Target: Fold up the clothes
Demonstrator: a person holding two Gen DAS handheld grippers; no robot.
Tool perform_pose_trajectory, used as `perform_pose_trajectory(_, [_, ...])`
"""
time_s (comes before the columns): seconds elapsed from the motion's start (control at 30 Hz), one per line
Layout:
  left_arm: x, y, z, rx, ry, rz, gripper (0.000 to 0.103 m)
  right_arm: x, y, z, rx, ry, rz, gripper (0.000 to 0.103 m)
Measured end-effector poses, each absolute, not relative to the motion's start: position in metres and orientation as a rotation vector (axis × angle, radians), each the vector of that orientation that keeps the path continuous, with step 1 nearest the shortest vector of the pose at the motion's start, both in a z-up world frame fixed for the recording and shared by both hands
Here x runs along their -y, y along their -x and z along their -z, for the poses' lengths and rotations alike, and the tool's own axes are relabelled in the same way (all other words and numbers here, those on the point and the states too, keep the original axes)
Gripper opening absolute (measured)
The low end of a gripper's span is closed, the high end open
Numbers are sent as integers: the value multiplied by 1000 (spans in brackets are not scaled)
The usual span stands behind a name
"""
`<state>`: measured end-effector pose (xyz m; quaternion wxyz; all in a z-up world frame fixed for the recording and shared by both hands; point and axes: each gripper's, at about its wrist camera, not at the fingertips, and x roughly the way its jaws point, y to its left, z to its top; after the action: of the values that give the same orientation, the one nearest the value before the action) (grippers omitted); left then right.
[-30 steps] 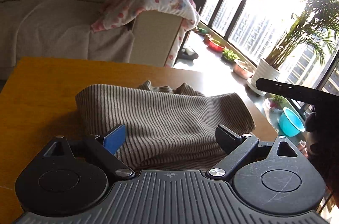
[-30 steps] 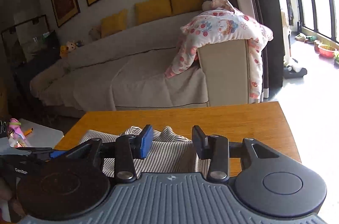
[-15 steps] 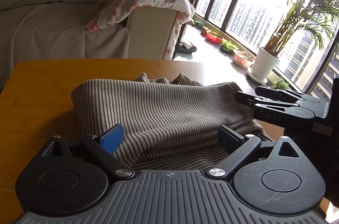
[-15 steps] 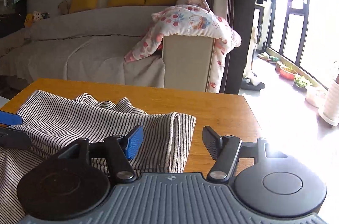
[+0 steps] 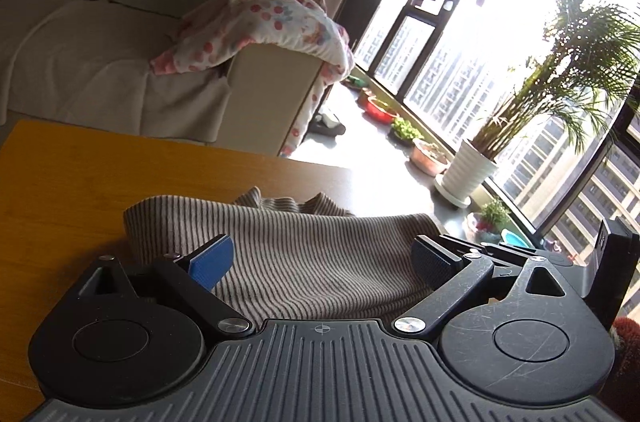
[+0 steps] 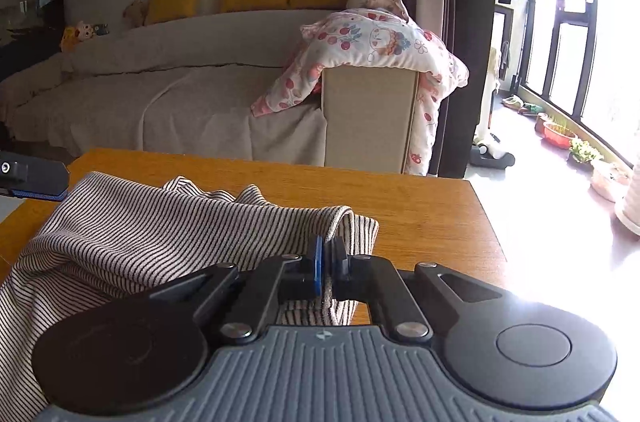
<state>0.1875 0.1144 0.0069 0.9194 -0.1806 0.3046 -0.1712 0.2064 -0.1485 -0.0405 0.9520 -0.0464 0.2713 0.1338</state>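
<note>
Striped knit cloth, a garment (image 5: 304, 254), is seen lying rumpled on a wooden tabletop (image 5: 100, 182), its near part reaching under both cameras. At the left, the left hand-held gripper (image 5: 324, 260) is held low over the fabric with its jaws spread wide, the stripes showing between the pads and nothing pinched. At the right, the right hand-held gripper (image 6: 329, 264) is pressed together on a doubled edge of the garment near its right-hand corner, a small fold of cloth pinched between the pads. The knit is judged soft, light and limp, so it would sag and stretch when lifted; a matching hold on the left-hand edge is judged best.
</note>
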Motion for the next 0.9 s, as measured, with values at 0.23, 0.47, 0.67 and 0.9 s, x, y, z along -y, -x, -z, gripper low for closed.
perform_pose_trajectory(0.23, [-112, -193, 21, -704, 367, 350, 99, 153, -212, 56, -597, 100, -267, 5])
perform_pose_trajectory(0.47, [-113, -200, -4, -567, 384, 374, 100, 155, -212, 58, -591, 94, -272, 7])
perform_pose_trajectory(0.67, [-113, -225, 29, -690, 411, 323, 100, 159, -204, 33, -515, 89, -290, 12])
perform_pose_trajectory(0.9, [-140, -214, 5, -659, 417, 354, 100, 178, -222, 2, -539, -31, -420, 41])
